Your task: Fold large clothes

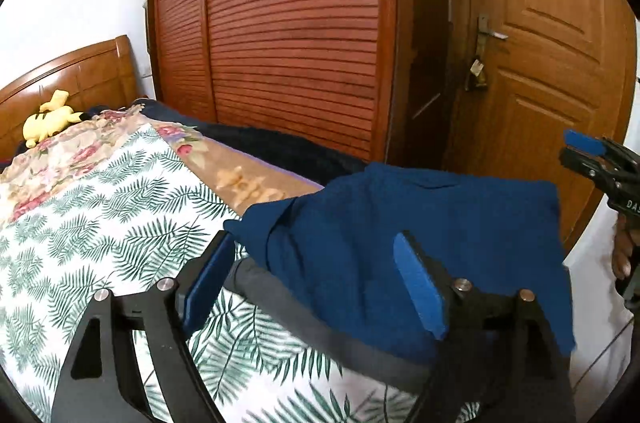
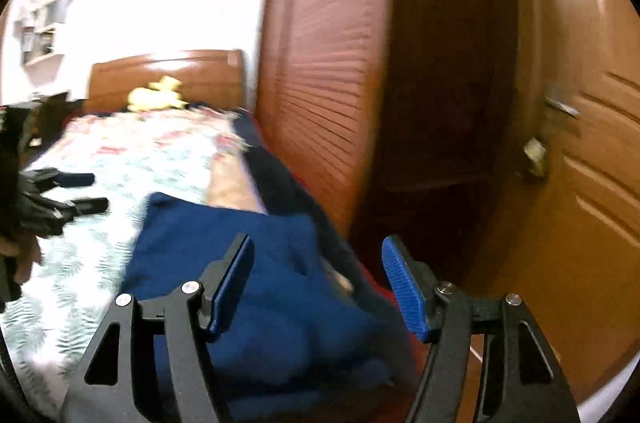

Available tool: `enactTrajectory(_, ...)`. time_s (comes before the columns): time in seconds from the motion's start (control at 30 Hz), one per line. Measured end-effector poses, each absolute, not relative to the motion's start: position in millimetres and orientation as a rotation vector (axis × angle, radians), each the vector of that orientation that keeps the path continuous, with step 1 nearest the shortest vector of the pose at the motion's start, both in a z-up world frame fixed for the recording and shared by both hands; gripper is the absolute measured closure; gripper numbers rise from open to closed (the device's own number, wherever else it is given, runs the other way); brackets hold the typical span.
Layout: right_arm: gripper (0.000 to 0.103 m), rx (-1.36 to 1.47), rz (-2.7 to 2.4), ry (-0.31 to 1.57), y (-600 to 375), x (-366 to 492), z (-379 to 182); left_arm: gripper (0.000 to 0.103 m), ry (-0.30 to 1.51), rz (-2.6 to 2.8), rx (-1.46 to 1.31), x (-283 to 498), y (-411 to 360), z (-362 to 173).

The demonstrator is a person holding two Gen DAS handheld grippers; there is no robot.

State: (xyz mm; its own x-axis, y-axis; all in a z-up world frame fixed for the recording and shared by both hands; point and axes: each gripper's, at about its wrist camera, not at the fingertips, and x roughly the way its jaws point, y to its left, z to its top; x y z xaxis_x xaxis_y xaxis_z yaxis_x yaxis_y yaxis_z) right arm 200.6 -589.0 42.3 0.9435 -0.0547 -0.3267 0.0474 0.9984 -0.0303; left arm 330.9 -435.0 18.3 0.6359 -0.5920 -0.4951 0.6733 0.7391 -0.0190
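Observation:
A dark blue garment (image 1: 400, 215) lies folded near the bed's edge, on top of a grey piece of cloth (image 1: 320, 335). In the left wrist view my left gripper (image 1: 316, 279) stands open just above it. Its blue pads (image 1: 420, 287) are wide apart and press on nothing. My right gripper (image 2: 318, 283) is open too, hovering over the same blue garment (image 2: 224, 231), which blurs below it. The left gripper (image 2: 82, 191) shows at the left edge of the right wrist view, jaws apart. The right gripper (image 1: 576, 153) peeks in at the right edge of the left wrist view.
The bed's fern-print sheet (image 1: 100, 243) runs left and back to a wooden headboard (image 1: 80, 71), where a yellow plush toy (image 1: 48, 121) lies. A slatted wooden wardrobe (image 1: 280, 23) stands along the far side. A wooden door (image 1: 540, 43) is to the right.

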Motion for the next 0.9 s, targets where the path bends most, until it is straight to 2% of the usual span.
enactTrajectory(0.07, 0.041, -0.032, -0.006, 0.373, -580.0, 205.9, 40.6, 0.014, 0.501, -0.739, 0.141, 320.2, -421.1, 23.8)
enactTrajectory(0.17, 0.041, -0.014, 0.014, 0.466, -582.9, 227.3, 26.7, 0.006, 0.489, -0.738, 0.135, 301.2, -403.4, 31.3)
enactTrajectory(0.37, 0.041, 0.054, -0.064, 0.679, -608.5, 285.6, -27.4, 0.006, 0.472, -0.717, 0.14, 263.6, -363.4, 44.5)
enactTrajectory(0.6, 0.041, 0.104, -0.139, 0.612, -602.7, 262.2, -5.0, 0.006, 0.448, -0.666, 0.156, 228.5, -316.9, 57.2)
enactTrajectory(0.8, 0.041, 0.076, -0.098, 0.509, -538.0, 229.6, 24.5, 0.006, 0.407, -0.594, 0.178, 196.5, -272.2, 64.7)
enactTrajectory(0.9, 0.036, 0.073, -0.032, 0.48, -499.7, 207.3, 39.1, 0.006, 0.403, -0.561, 0.172, 180.5, -247.3, 66.8)
